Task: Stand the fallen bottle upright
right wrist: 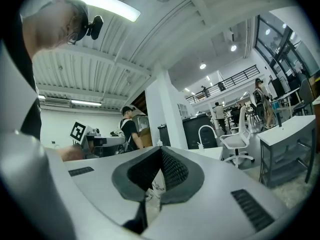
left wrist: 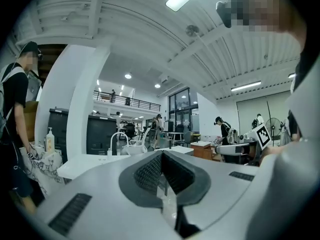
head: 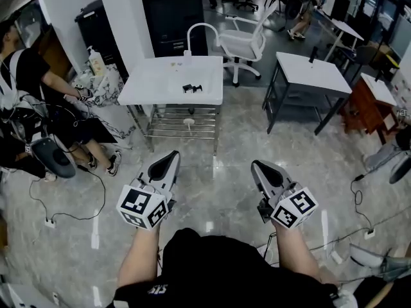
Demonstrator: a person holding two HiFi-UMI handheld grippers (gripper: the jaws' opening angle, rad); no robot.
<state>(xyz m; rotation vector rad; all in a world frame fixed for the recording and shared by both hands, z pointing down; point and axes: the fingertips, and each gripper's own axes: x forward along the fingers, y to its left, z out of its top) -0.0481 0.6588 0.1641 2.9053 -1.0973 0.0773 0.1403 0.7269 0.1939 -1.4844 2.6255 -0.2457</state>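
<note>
A white table (head: 170, 76) stands a few steps ahead of me on the marble floor. On it lie a small black object (head: 192, 88) and, at its far edge, a small clear bottle (head: 187, 55) that looks upright; I cannot make out a fallen bottle. The same small bottle (left wrist: 109, 152) shows on the table in the left gripper view. My left gripper (head: 172, 154) and right gripper (head: 255, 165) are held level at waist height, well short of the table. Both are shut with nothing between their jaws, as the left gripper (left wrist: 161, 156) and right gripper (right wrist: 161, 154) show in their own views.
A person (head: 26, 108) sits at the left beside a cloth-covered stand with a pump bottle (head: 96, 61). Behind the table stands a white office chair (head: 244, 40), with a second white table (head: 311, 72) to its right and a black cabinet (head: 173, 11) further back. Cables (head: 64, 213) trail over the floor.
</note>
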